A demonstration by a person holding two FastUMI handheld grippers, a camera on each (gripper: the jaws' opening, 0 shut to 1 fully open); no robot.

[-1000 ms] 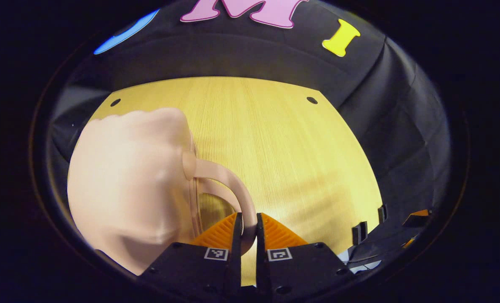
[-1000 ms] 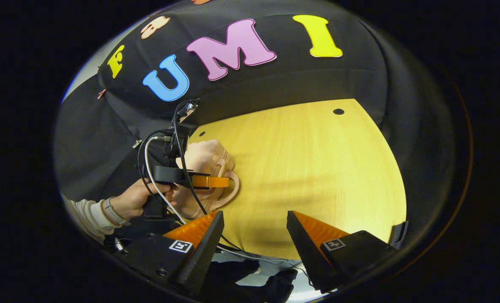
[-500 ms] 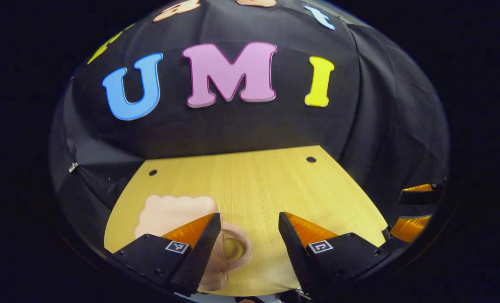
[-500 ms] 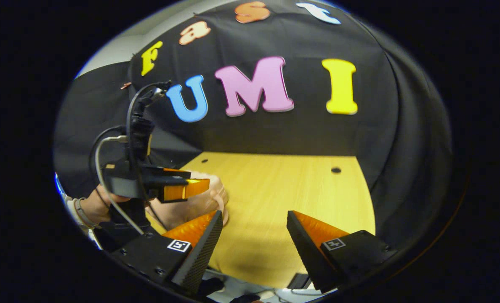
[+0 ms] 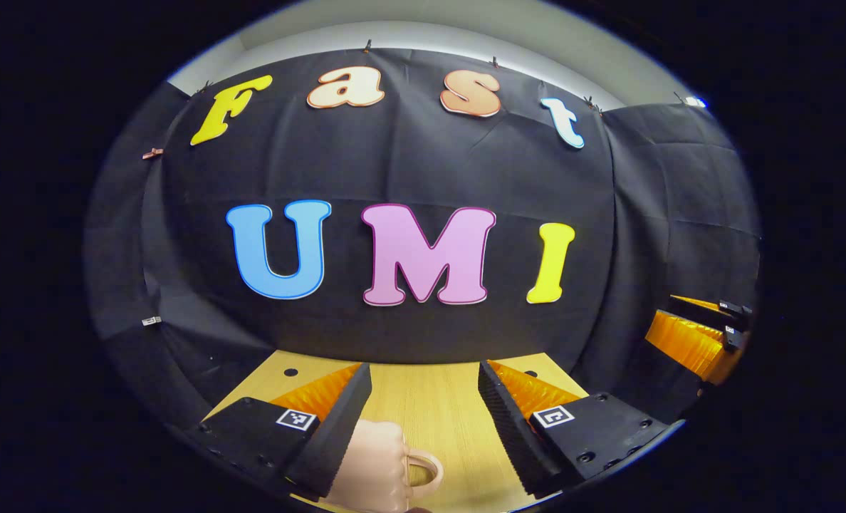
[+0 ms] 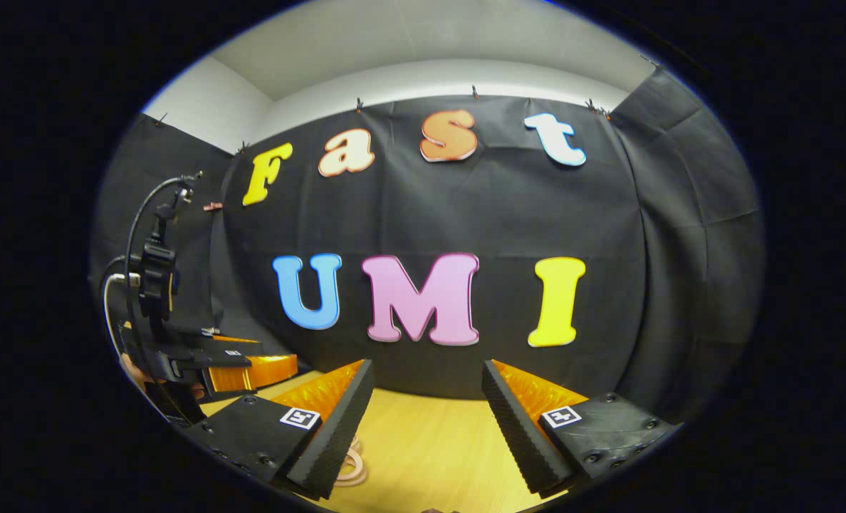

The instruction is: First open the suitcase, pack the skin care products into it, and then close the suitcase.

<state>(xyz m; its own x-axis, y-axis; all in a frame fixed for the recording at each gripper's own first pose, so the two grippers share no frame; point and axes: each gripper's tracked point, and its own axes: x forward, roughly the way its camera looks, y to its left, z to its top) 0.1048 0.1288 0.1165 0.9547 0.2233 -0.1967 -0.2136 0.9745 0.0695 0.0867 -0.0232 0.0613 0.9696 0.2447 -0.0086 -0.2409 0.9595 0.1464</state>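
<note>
A wooden table (image 5: 437,413) is seen before the black cloth wall. The pink suitcase (image 5: 373,467), closed, has been released; the left hand-held gripper (image 5: 423,406) and right hand-held gripper (image 6: 426,406) are raised, jaws apart, empty. Task judged complete.

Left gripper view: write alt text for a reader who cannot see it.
The left gripper is open above a wooden table, with a pale pink suitcase and its loop handle lying closed just below its fingers. The right gripper shows at the right edge.

Black gripper (image 6: 423,420) bodies w/ square tag markers, screws, ribbed jaws, looping cables.
</note>
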